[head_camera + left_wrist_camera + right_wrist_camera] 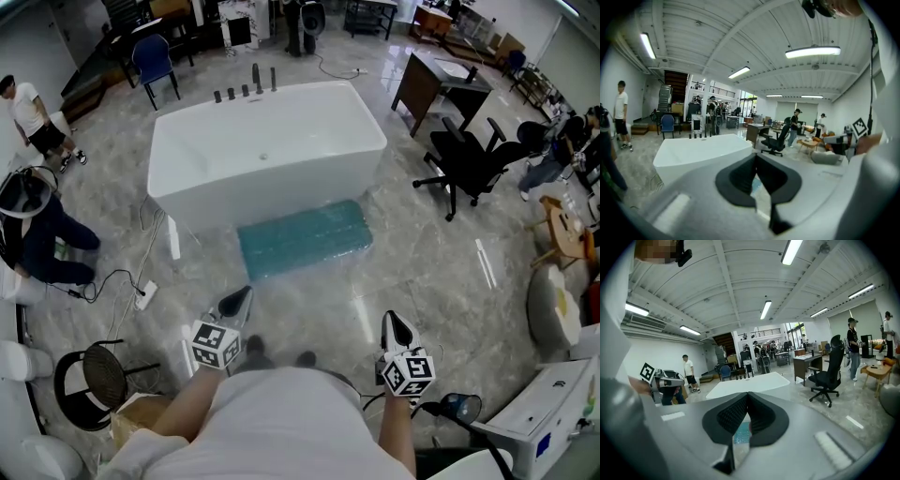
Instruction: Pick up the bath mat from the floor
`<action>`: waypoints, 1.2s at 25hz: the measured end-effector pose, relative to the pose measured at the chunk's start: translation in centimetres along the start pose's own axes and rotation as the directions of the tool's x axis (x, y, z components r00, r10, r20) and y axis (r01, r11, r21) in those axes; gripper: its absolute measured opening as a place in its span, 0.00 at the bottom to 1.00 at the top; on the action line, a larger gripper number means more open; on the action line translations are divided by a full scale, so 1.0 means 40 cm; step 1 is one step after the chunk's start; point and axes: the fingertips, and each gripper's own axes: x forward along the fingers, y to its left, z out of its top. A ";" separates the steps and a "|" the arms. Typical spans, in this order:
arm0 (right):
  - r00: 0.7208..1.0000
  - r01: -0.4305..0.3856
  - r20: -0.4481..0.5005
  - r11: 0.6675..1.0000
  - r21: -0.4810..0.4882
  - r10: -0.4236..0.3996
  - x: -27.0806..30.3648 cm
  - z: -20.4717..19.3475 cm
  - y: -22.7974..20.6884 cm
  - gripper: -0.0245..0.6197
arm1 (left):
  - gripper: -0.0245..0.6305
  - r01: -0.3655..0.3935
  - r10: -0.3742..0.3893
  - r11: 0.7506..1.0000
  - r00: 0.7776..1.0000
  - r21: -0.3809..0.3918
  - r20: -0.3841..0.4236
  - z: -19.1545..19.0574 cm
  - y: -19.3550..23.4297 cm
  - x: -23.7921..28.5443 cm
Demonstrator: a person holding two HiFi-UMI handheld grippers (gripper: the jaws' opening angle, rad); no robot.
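Your left gripper is held low, close in front of your body. Its jaws are pressed fully together with nothing between them. It sits well short of the bath mat and touches nothing.

The bath mat is the teal, textured one lying flat on the floor, ahead of you and roughly centred between both grippers. Its far long edge runs just beside the base of the white bathtub. No corner or edge appears lifted.

Your right gripper is at about the same height on the other side. It is likewise closed tight and empty, and well apart from the mat.

Assessment: the task is at the approach step and no grasp has begun. The next move calls for stepping or reaching forward, opening the jaws, and lowering them to the mat's near edge. Because the mat lies flush on smooth stone, one jaw will likely need to slide under the edge before closing. A grip at each near corner would probably lift it evenly.
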 end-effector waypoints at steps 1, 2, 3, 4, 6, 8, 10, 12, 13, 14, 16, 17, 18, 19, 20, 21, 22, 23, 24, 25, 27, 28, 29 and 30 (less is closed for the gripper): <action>1.000 0.001 -0.004 1.000 -0.002 -0.001 -0.004 -0.004 -0.011 0.05 | 0.04 -0.002 0.002 1.000 1.000 -0.001 -0.001 -0.003 -0.009 0.004; 1.000 0.001 -0.008 1.000 -0.004 -0.001 -0.007 -0.006 -0.021 0.05 | 0.04 -0.004 0.004 1.000 1.000 -0.002 -0.002 -0.006 -0.018 0.007; 1.000 0.000 -0.010 1.000 -0.004 0.000 -0.011 -0.006 -0.030 0.05 | 0.04 -0.005 0.005 1.000 1.000 -0.002 -0.004 -0.008 -0.026 0.011; 1.000 -0.001 -0.011 1.000 -0.004 0.001 -0.015 -0.005 -0.038 0.05 | 0.04 -0.006 0.006 1.000 1.000 -0.003 -0.007 -0.010 -0.035 0.015; 1.000 -0.002 -0.014 1.000 -0.002 0.002 -0.022 -0.007 -0.055 0.05 | 0.04 -0.008 0.008 1.000 1.000 -0.003 -0.013 -0.015 -0.051 0.023; 1.000 0.000 -0.019 1.000 0.000 0.000 -0.028 -0.014 -0.071 0.05 | 0.04 -0.009 0.009 1.000 1.000 -0.006 -0.017 -0.020 -0.062 0.032; 1.000 0.004 -0.024 1.000 0.005 -0.004 -0.034 -0.023 -0.084 0.05 | 0.04 -0.009 0.009 1.000 1.000 -0.008 -0.017 -0.024 -0.071 0.041; 1.000 0.005 -0.027 1.000 0.008 -0.005 -0.040 -0.030 -0.092 0.05 | 0.04 -0.009 0.009 1.000 1.000 -0.007 -0.016 -0.025 -0.076 0.048; 1.000 0.003 -0.029 1.000 0.006 -0.003 -0.040 -0.032 -0.096 0.05 | 0.04 -0.009 0.009 1.000 1.000 -0.005 -0.015 -0.025 -0.077 0.053; 0.999 0.003 -0.032 1.000 0.004 -0.003 -0.040 -0.033 -0.101 0.05 | 0.04 -0.009 0.009 1.000 1.000 -0.005 -0.015 -0.024 -0.077 0.059; 0.999 0.007 -0.039 1.000 0.003 -0.007 -0.036 -0.035 -0.119 0.05 | 0.04 -0.010 0.010 1.000 1.000 -0.009 -0.014 -0.023 -0.081 0.075; 0.999 0.011 -0.041 1.000 0.006 -0.011 -0.035 -0.036 -0.129 0.05 | 0.04 -0.010 0.010 1.000 1.000 -0.012 -0.015 -0.023 -0.084 0.083; 0.999 0.015 -0.041 1.000 0.010 -0.014 -0.033 -0.036 -0.138 0.05 | 0.04 -0.009 0.009 1.000 1.000 -0.012 -0.016 -0.024 -0.088 0.090; 0.999 0.018 -0.040 1.000 0.013 -0.017 -0.031 -0.035 -0.147 0.05 | 0.04 -0.007 0.007 1.000 1.000 -0.010 -0.017 -0.024 -0.092 0.098; 0.999 0.019 -0.038 1.000 0.015 -0.018 -0.026 -0.034 -0.154 0.05 | 0.04 -0.005 0.005 1.000 1.000 -0.008 -0.018 -0.025 -0.094 0.106; 0.999 0.019 -0.036 1.000 0.017 -0.019 -0.020 -0.032 -0.160 0.05 | 0.04 -0.005 0.005 1.000 1.000 -0.005 -0.018 -0.024 -0.095 0.115; 0.999 0.019 -0.035 1.000 0.018 -0.018 -0.012 -0.031 -0.164 0.05 | 0.04 -0.006 0.006 1.000 1.000 -0.004 -0.018 -0.023 -0.093 0.123; 0.999 0.018 -0.035 1.000 0.020 -0.017 -0.003 -0.029 -0.167 0.05 | 0.04 -0.009 0.009 1.000 1.000 -0.007 -0.018 -0.022 -0.088 0.130; 0.999 0.017 -0.034 1.000 0.024 -0.017 0.006 -0.028 -0.169 0.05 | 0.04 -0.014 0.013 1.000 1.000 -0.011 -0.017 -0.021 -0.081 0.136; 0.999 0.017 -0.034 0.999 0.028 -0.017 0.016 -0.027 -0.171 0.05 | 0.04 -0.019 0.018 1.000 1.000 -0.017 -0.015 -0.019 -0.073 0.142; 0.999 0.019 -0.036 0.999 0.036 -0.018 0.038 -0.028 -0.176 0.05 | 0.04 -0.026 0.025 0.999 1.000 -0.026 -0.013 -0.016 -0.055 0.157; 0.999 0.020 -0.038 0.999 0.038 -0.019 0.050 -0.028 -0.178 0.05 | 0.04 -0.026 0.026 0.999 1.000 -0.028 -0.015 -0.015 -0.045 0.167; 0.999 0.021 -0.040 0.999 0.038 -0.020 0.062 -0.027 -0.181 0.05 | 0.04 -0.026 0.026 0.999 1.000 -0.028 -0.017 -0.015 -0.035 0.179; 0.999 0.023 -0.043 0.999 0.039 -0.022 0.075 -0.025 -0.186 0.05 | 0.04 -0.025 0.024 0.999 0.999 -0.028 -0.021 -0.013 -0.025 0.192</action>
